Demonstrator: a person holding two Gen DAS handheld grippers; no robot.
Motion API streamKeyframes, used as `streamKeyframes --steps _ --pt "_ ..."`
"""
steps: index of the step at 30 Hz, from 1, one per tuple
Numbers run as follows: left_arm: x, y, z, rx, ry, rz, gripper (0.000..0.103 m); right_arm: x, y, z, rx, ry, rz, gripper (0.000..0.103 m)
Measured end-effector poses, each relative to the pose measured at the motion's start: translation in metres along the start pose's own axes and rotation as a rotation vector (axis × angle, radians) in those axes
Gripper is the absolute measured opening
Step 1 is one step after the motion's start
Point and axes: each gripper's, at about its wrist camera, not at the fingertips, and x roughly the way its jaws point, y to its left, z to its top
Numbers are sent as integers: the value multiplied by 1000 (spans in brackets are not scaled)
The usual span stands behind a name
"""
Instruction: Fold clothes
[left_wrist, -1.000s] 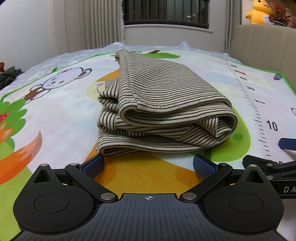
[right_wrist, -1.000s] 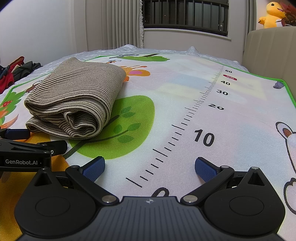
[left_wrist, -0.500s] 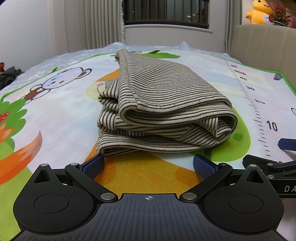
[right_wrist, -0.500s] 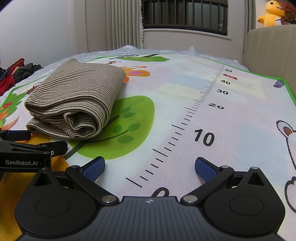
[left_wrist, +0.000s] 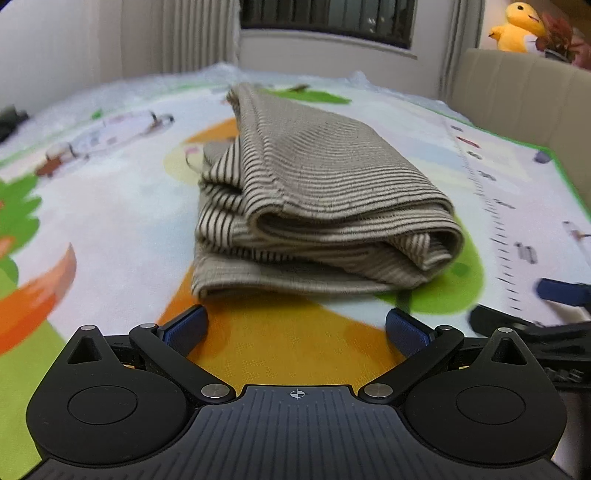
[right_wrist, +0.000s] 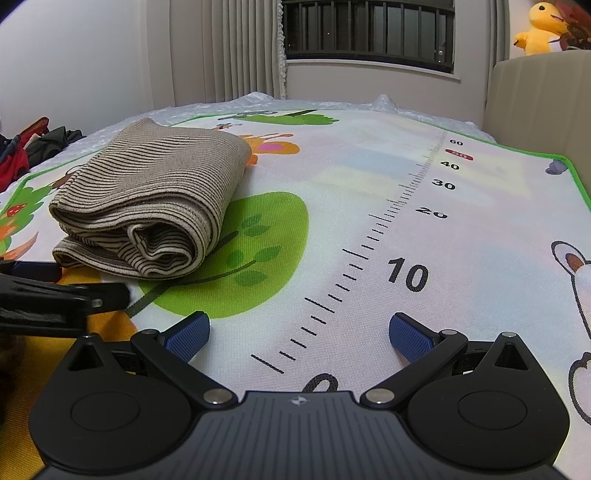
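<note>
Striped garment (left_wrist: 325, 206) lies folded at frame centre on the play mat (left_wrist: 110, 221). Left gripper (left_wrist: 295, 328) and right gripper (right_wrist: 299, 334) spread apart, empty. Folding looks complete.

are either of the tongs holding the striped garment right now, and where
Nothing is held. The left tongs and the right tongs are both open with only mat between their pads, and the folded striped garment lies free on the play mat.
</note>
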Motion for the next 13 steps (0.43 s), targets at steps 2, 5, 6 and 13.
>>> streamKeyframes --steps 2,5,6,13 --pt "-3 0 -4 18 5 -4 103 0 0 0 -1 0 -1 103" --pt "-8 -6 -11 20 -6 25 103 0 1 0 -2 0 -2 103" --pt "-10 -8 -13 18 -8 35 103 0 1 0 -2 0 -2 103" --pt "-13 -12 -17 25 -29 63 103 -1 1 -1 -4 0 -3 103"
